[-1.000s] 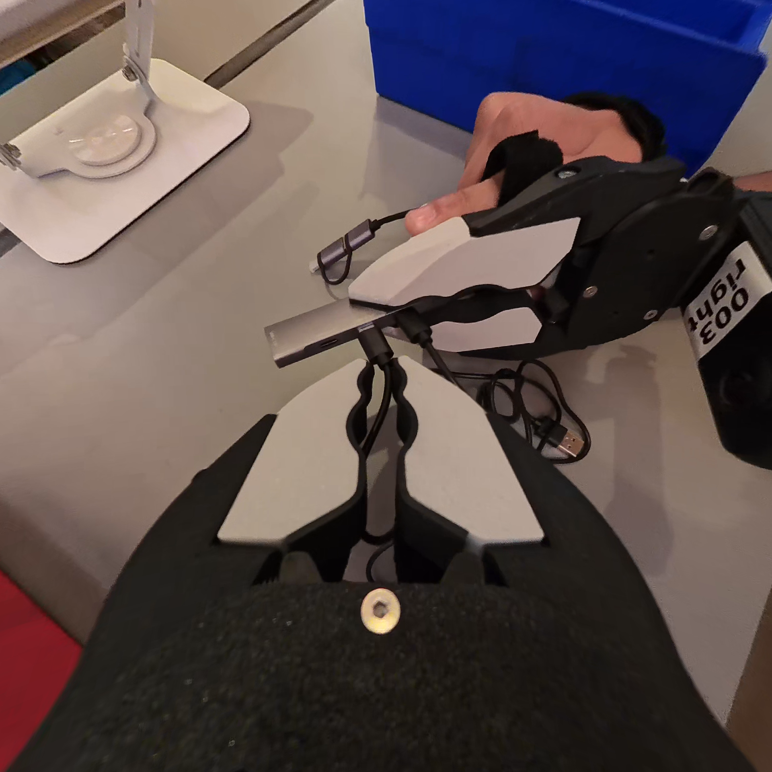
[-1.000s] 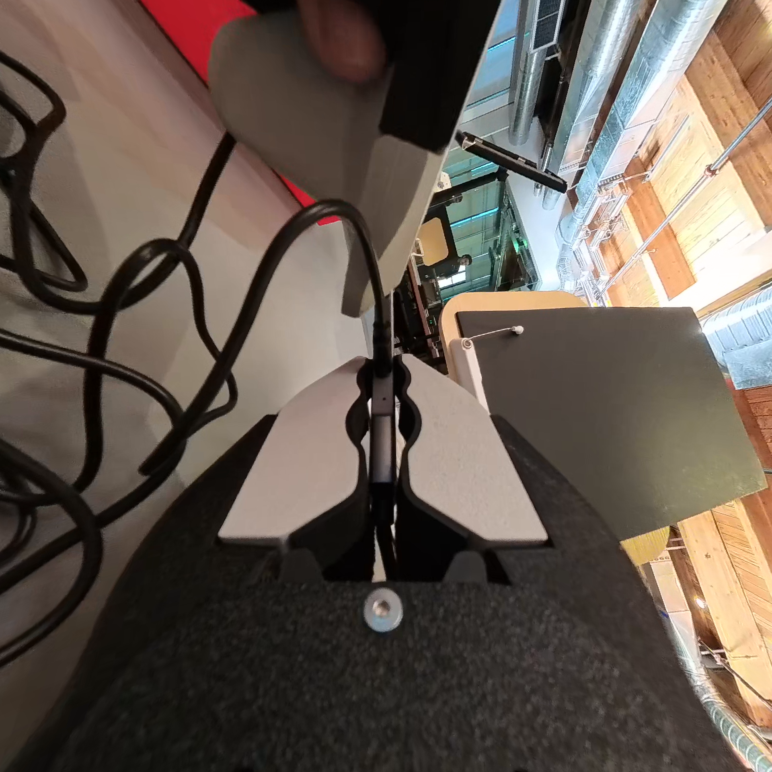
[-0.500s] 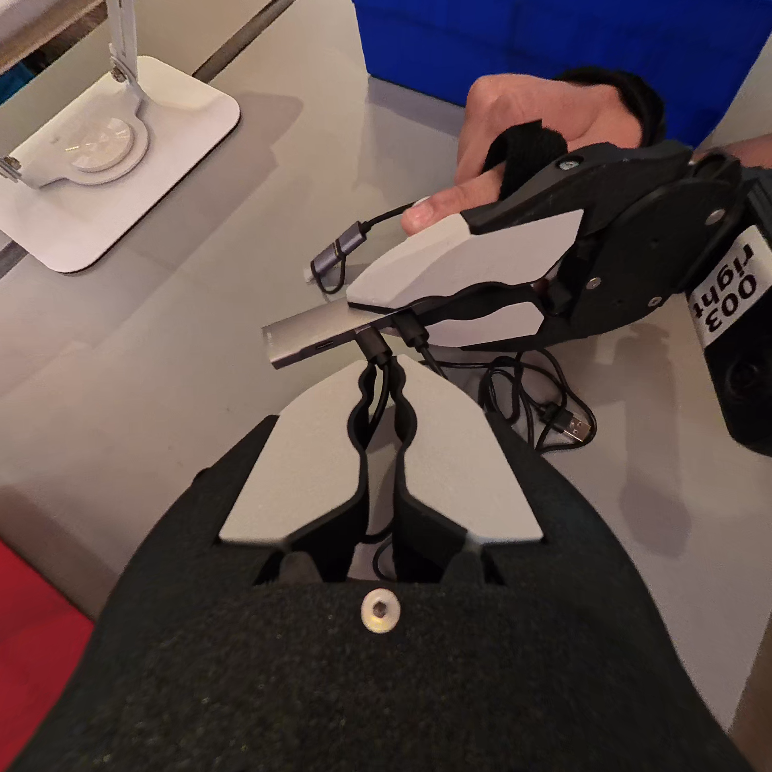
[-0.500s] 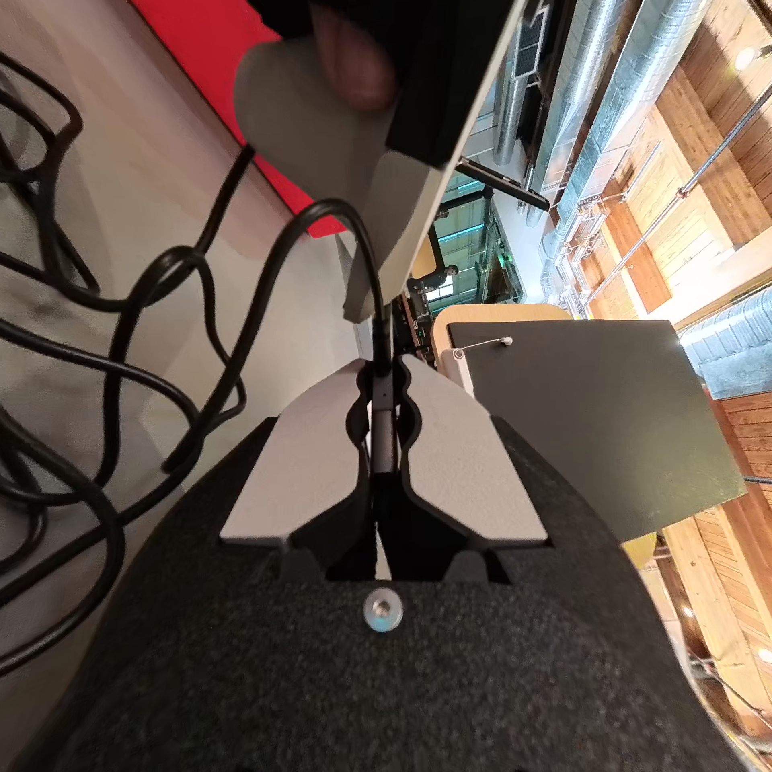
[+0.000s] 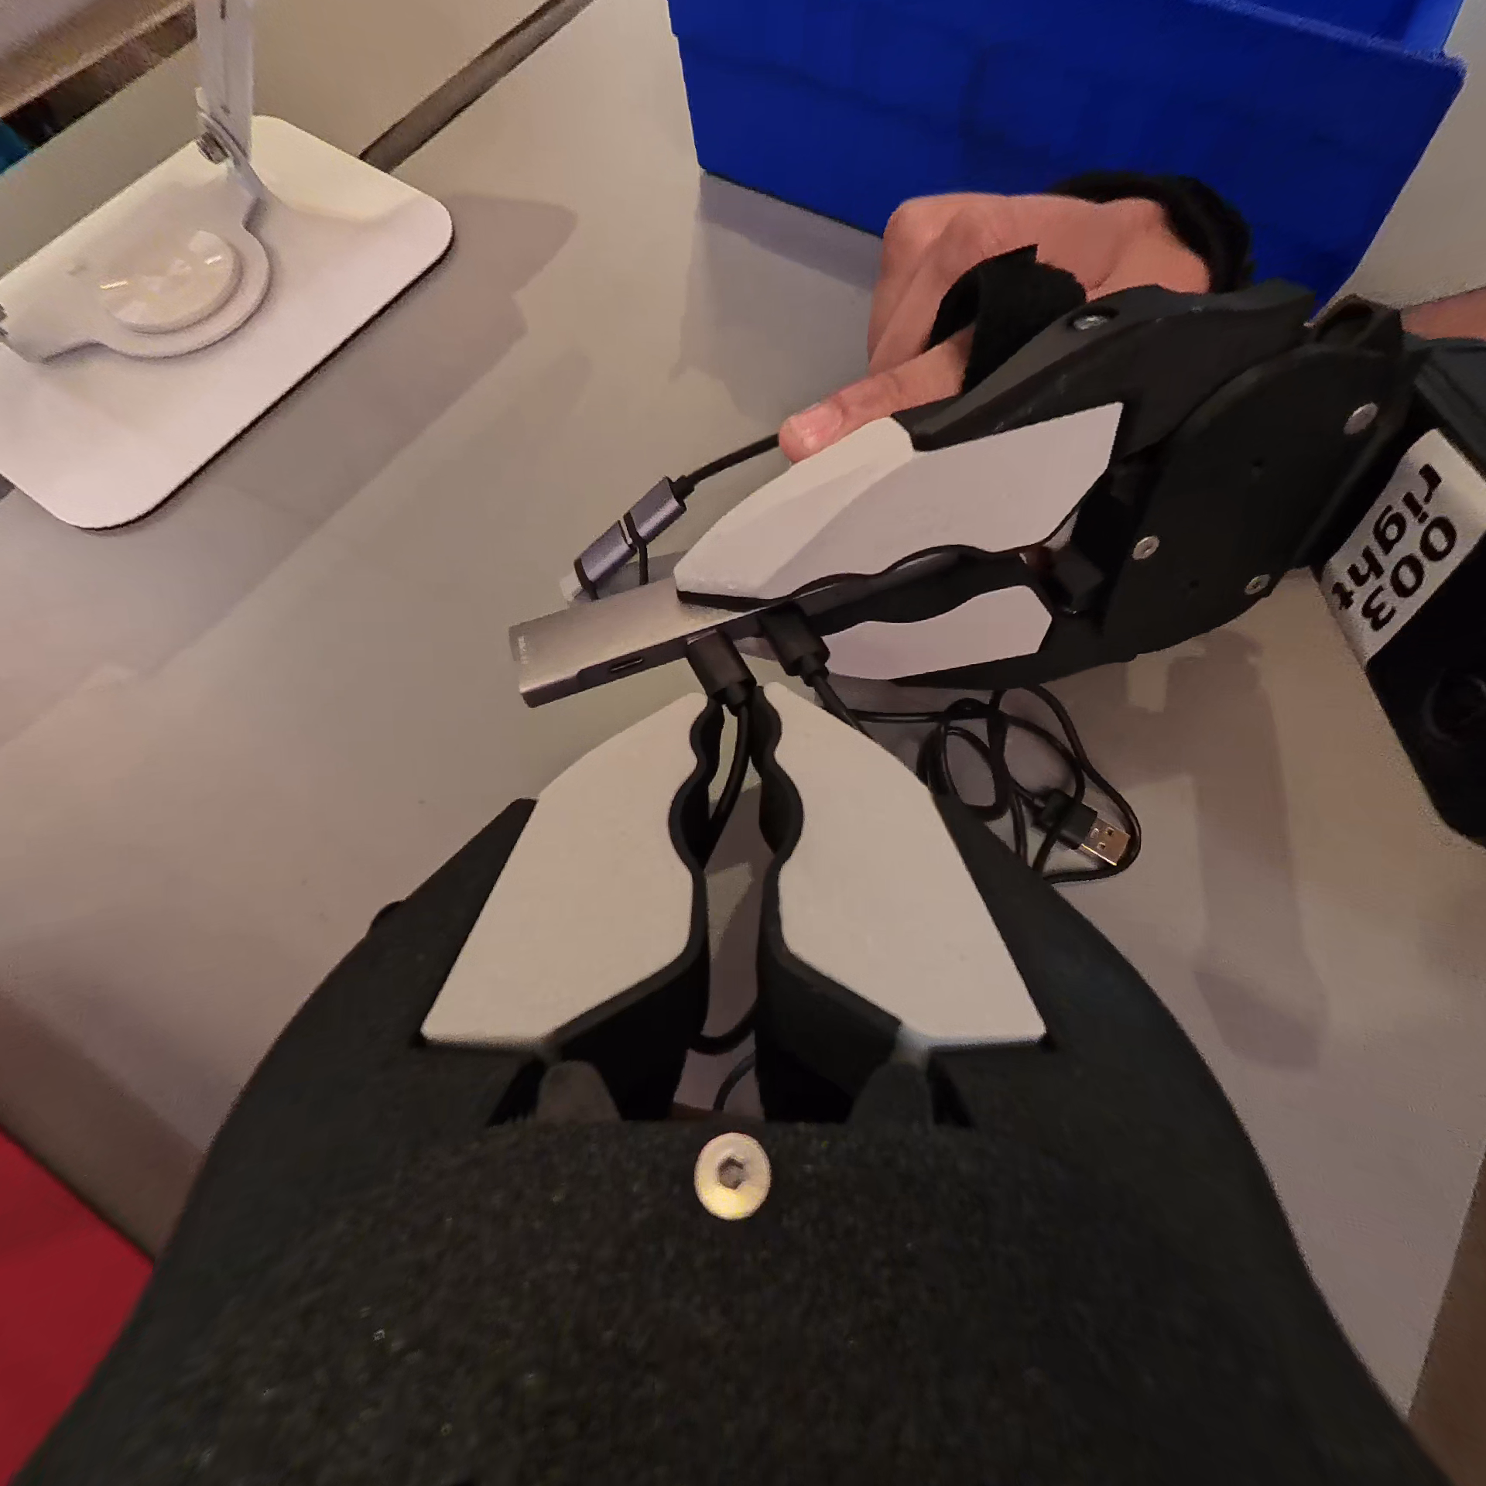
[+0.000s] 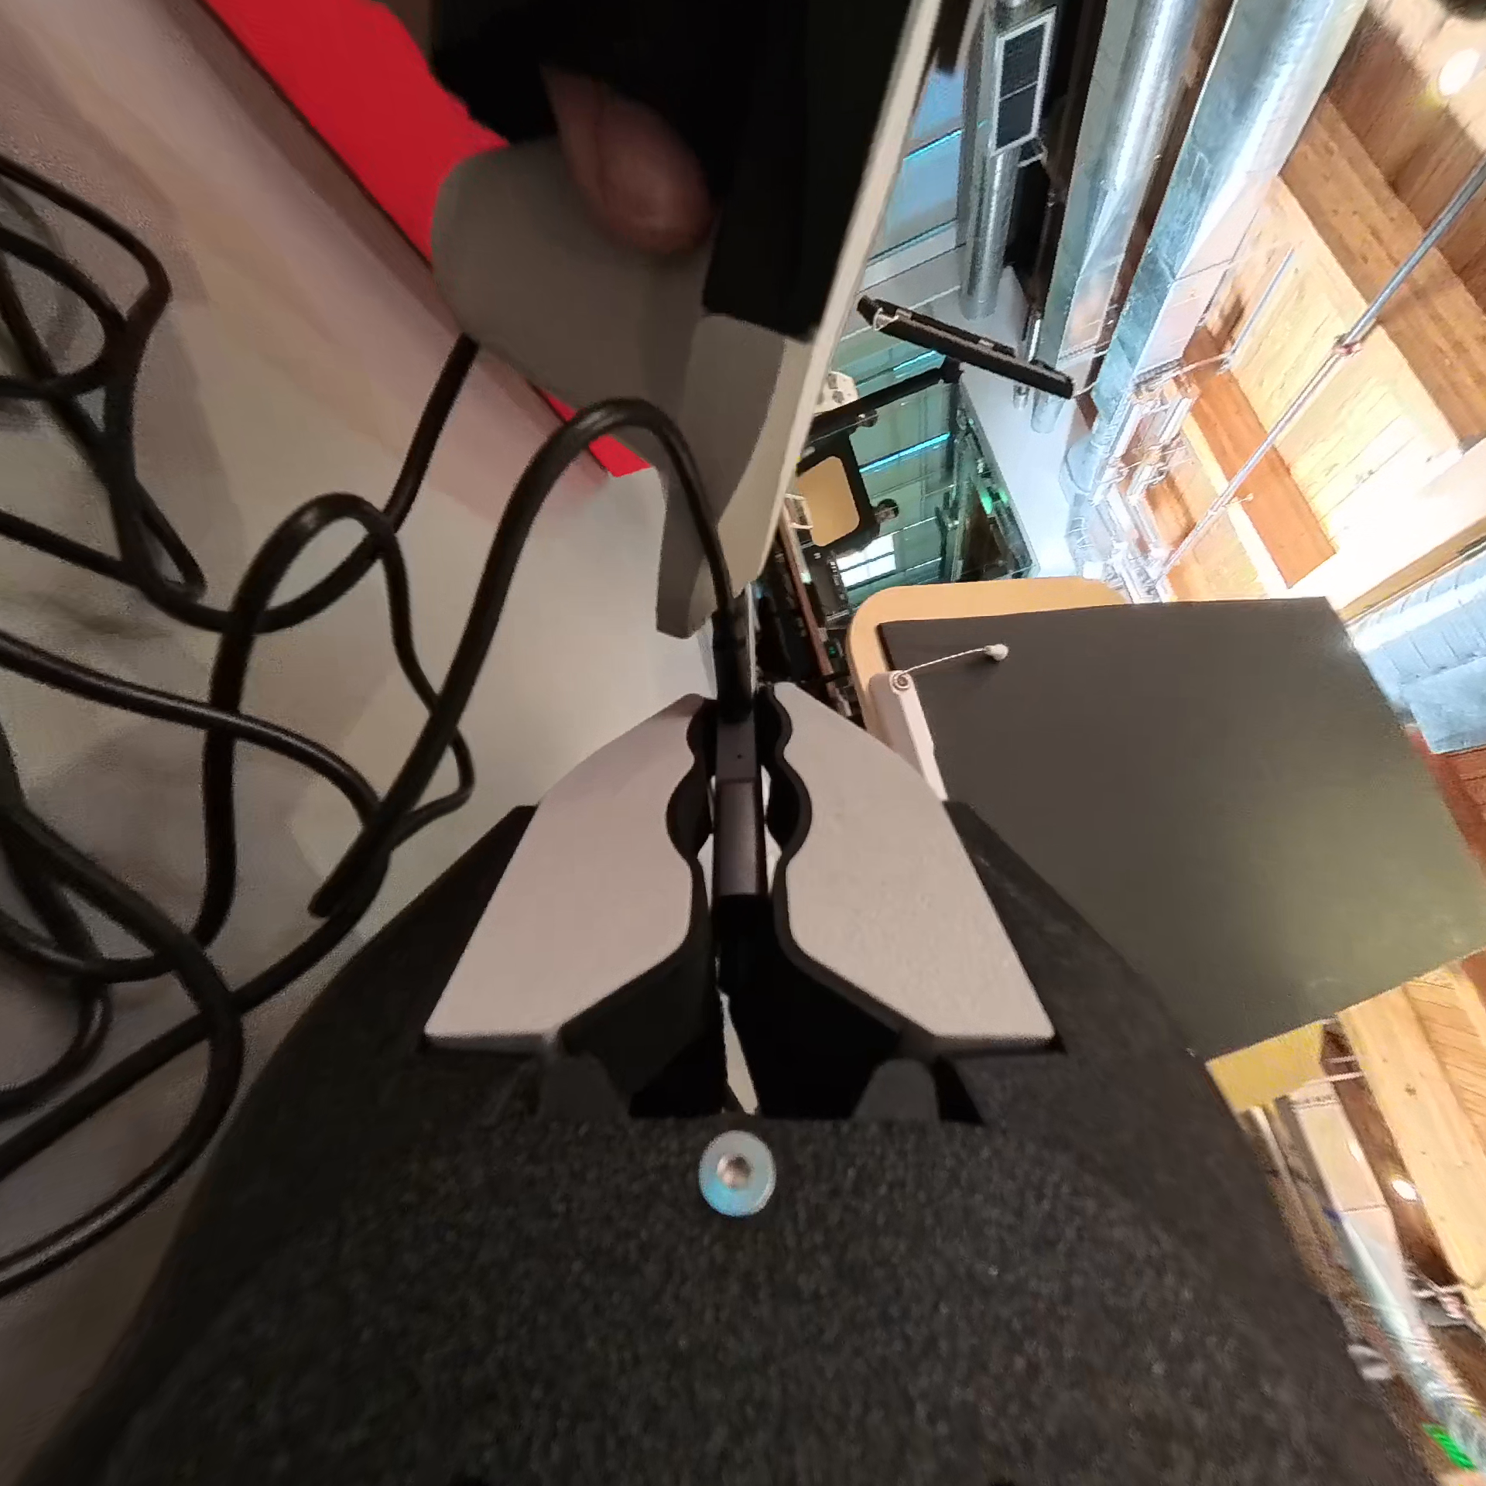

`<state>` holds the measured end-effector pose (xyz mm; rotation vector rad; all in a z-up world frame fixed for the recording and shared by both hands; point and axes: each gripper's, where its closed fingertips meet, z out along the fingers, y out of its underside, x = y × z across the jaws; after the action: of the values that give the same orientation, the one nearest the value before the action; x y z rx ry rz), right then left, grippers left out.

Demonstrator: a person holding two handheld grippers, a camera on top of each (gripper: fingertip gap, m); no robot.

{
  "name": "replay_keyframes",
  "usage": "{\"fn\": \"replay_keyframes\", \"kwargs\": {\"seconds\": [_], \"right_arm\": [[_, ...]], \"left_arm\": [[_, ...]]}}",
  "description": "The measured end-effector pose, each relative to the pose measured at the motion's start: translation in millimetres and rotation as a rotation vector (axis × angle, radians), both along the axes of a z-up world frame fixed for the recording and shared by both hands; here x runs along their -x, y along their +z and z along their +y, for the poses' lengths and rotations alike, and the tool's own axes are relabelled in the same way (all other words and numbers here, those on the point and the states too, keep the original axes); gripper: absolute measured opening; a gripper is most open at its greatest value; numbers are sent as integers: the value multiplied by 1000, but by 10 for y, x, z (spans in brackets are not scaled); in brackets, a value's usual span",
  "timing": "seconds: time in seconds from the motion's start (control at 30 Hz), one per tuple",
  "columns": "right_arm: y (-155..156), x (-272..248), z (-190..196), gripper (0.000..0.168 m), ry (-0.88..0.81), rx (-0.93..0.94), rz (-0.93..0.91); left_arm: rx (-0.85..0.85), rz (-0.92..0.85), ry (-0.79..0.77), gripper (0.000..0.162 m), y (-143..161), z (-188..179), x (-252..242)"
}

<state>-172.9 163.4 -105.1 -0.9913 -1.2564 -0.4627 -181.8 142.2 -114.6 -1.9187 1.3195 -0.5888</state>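
My right gripper (image 5: 683, 599) is shut on a flat grey USB hub (image 5: 595, 651) and holds it level above the grey table (image 5: 322, 724). In the right wrist view the hub (image 6: 740, 820) shows edge-on between the right gripper's (image 6: 736, 699) jaws. Two black plugs sit in the hub's near side. My left gripper (image 5: 730, 708) is shut on the black cable (image 5: 736, 772) just behind the left plug (image 5: 720, 663). One left finger (image 6: 579, 265) looms above in the right wrist view. The hub's own lead ends in a grey adapter plug (image 5: 635, 531).
A blue bin (image 5: 1045, 121) stands at the back. A white stand base (image 5: 201, 322) is at the far left. A coil of black cable with a USB plug (image 5: 1093, 840) lies under the right gripper. A hand (image 5: 1005, 265) holds the right gripper. A red surface (image 5: 48, 1286) lies beyond the table edge. Only a small space, under 4 cm, lies between the two pairs of fingers.
Both grippers keep their hold. The two views have shifted only slightly, and the left finger looks larger and closer in the right wrist view.
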Motion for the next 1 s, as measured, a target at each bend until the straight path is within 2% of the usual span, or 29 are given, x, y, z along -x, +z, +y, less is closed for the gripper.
{"fn": "replay_keyframes", "kwargs": {"seconds": [0.27, 0.4, 0.5, 0.6, 0.73, 0.8, 0.9, 1.0], "right_arm": [[1, 15, -12, 8, 14, -18, 1], [-35, 1, 29, 10, 9, -34, -34], [-27, 24, 1, 10, 30, -22, -20], [-52, 50, 0, 10, 38, -32, -42], [-70, 71, -8, 10, 36, -50, -71], [-80, 68, -7, 10, 33, -42, -70], [-46, 46, 6, 10, 17, -34, -51], [203, 2, 108, 10, -26, 20, 24]], "left_arm": [[-14, 4, -12, 6, -1, 3, 7], [48, -29, 25, 7, -29, 7, 13], [43, -47, 141, 23, 137, -66, 249], [-19, -117, 285, 30, 266, -384, 712], [49, -234, 414, 33, -223, -1064, 1025], [124, -214, 413, 31, -391, -1283, 1029], [76, -274, 367, 31, -195, -1291, 979], [86, -252, 336, 31, -231, -1318, 987]]}}
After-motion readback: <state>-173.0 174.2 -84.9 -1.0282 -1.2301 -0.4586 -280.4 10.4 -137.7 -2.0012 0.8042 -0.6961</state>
